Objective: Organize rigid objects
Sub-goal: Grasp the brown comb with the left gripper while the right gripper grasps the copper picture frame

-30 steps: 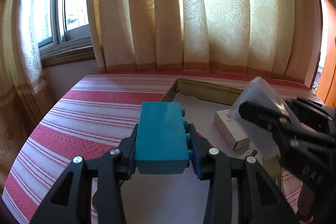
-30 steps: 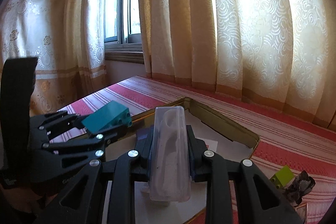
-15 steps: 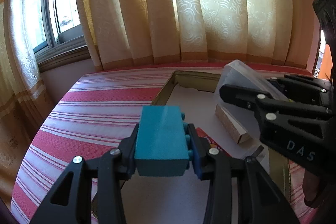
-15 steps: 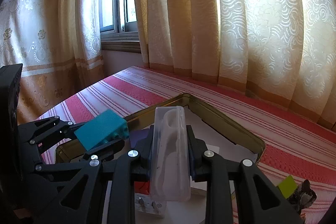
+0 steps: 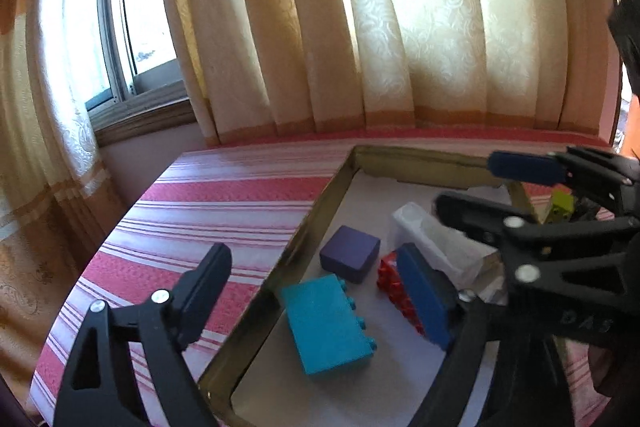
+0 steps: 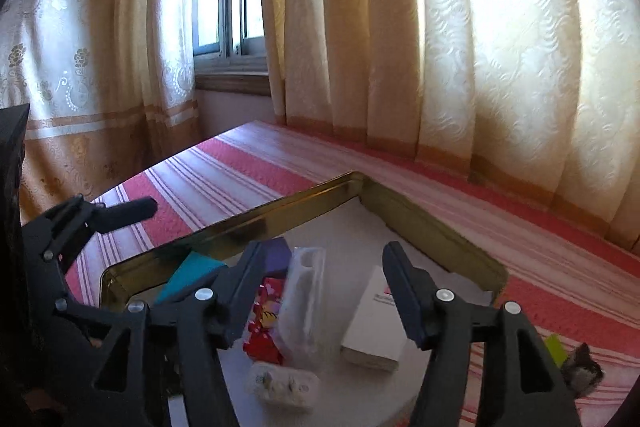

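Observation:
The teal brick (image 5: 328,327) lies loose on the white floor of the gold-rimmed tray (image 5: 320,223), below my left gripper (image 5: 316,287). That gripper's jaws are opening wide and nothing is between them. The clear plastic case (image 6: 304,299) rests in the tray, leaning on other items, under my right gripper (image 6: 324,275). The right jaws are opening too, and their pads stand apart from the case. Both grippers hover side by side over the tray; the left gripper's finger (image 6: 120,211) shows in the right wrist view.
In the tray also lie a purple block (image 5: 350,259), a red packet (image 6: 264,323), a white box (image 6: 376,323) and a small white item (image 6: 280,383). A green brick (image 6: 556,345) and a dark object (image 6: 580,371) sit on the striped cloth right of the tray. Curtains hang behind.
Both grippers have opened. The teal brick dropped out of the left one and the clear case out of the right one; both now lie in the tray.

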